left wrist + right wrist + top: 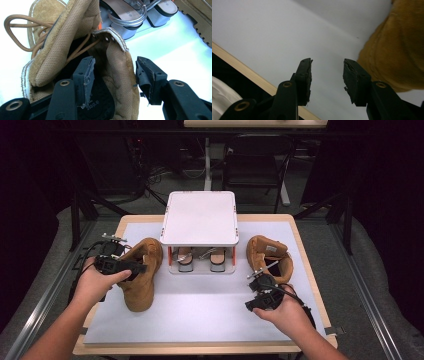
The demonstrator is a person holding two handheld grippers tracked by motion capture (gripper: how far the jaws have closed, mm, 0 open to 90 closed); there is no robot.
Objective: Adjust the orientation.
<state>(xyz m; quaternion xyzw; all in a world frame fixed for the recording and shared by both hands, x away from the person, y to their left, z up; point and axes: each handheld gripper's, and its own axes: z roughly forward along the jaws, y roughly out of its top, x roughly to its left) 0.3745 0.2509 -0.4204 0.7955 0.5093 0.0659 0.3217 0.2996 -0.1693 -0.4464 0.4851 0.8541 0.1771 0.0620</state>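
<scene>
Tan suede marks both boots, one on each side of the white rack on the surface. The left boot lies left of the rack; the left gripper straddles its collar wall, one jaw inside, pads not pressing. The right boot lies right of the rack; the right gripper hangs just beside it, jaws apart and holding nothing.

A white rack stands mid-table between the left boot and the right boot; bare white mat lies open along the near side.
</scene>
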